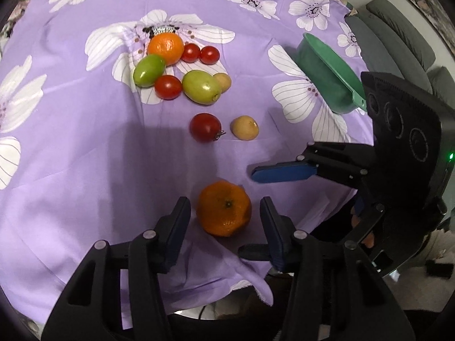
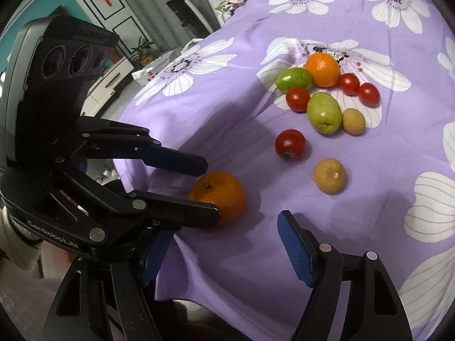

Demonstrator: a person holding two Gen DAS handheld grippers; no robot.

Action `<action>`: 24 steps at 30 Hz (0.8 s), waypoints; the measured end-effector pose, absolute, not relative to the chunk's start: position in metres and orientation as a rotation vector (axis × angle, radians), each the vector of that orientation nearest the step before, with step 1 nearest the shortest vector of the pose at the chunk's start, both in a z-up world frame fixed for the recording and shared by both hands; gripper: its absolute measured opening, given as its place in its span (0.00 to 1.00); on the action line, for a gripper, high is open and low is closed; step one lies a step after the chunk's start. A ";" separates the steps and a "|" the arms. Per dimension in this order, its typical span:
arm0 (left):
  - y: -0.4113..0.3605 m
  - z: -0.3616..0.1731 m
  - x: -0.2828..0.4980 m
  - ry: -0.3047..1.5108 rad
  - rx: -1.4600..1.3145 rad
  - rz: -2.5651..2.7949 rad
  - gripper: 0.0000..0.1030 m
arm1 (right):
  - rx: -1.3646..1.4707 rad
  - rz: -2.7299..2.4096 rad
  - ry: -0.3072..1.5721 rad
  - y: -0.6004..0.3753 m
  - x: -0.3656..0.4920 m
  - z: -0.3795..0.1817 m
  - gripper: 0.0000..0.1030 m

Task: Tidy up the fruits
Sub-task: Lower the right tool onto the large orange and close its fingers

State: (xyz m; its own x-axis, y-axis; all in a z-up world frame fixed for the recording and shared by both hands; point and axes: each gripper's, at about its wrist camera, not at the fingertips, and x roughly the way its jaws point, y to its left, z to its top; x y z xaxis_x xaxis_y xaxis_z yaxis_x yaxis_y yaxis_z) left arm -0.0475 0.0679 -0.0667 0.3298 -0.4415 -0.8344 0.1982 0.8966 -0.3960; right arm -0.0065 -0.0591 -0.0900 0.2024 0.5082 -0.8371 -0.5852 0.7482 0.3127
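A purple flowered cloth covers the counter and carries all the fruit. At its far right edge a green bowl sits tilted, and as far as its inside shows, nothing lies in it.

The left gripper has its jaws apart on either side of the near orange. The fruit sits squarely between them, with a sliver of cloth showing on each side, so the pads do not appear to press yet. Being round, it has no long axis to line up with. The right gripper hangs just beside it, jaws open and empty over the cloth edge. The left hand is therefore plainly the nearer one.

Farther off lie a lone red tomato and a small tan fruit, apart from each other. Beyond them a cluster holds another orange, two green fruits and smaller tomatoes.
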 end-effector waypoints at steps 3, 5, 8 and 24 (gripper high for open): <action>0.068 -0.067 -0.045 1.179 -0.243 -0.415 0.45 | -0.056 0.781 1.143 -0.056 -0.003 -0.092 0.65; 0.068 -0.068 -0.043 1.202 -0.253 -0.408 0.42 | -0.049 0.788 1.147 -0.053 -0.002 -0.094 0.61; 0.068 -0.068 -0.042 1.216 -0.257 -0.406 0.40 | -0.041 0.803 1.153 -0.048 -0.001 -0.096 0.51; 0.056 -0.054 -0.039 1.154 -0.192 -0.367 0.40 | -0.058 0.748 1.060 -0.055 -0.010 -0.083 0.42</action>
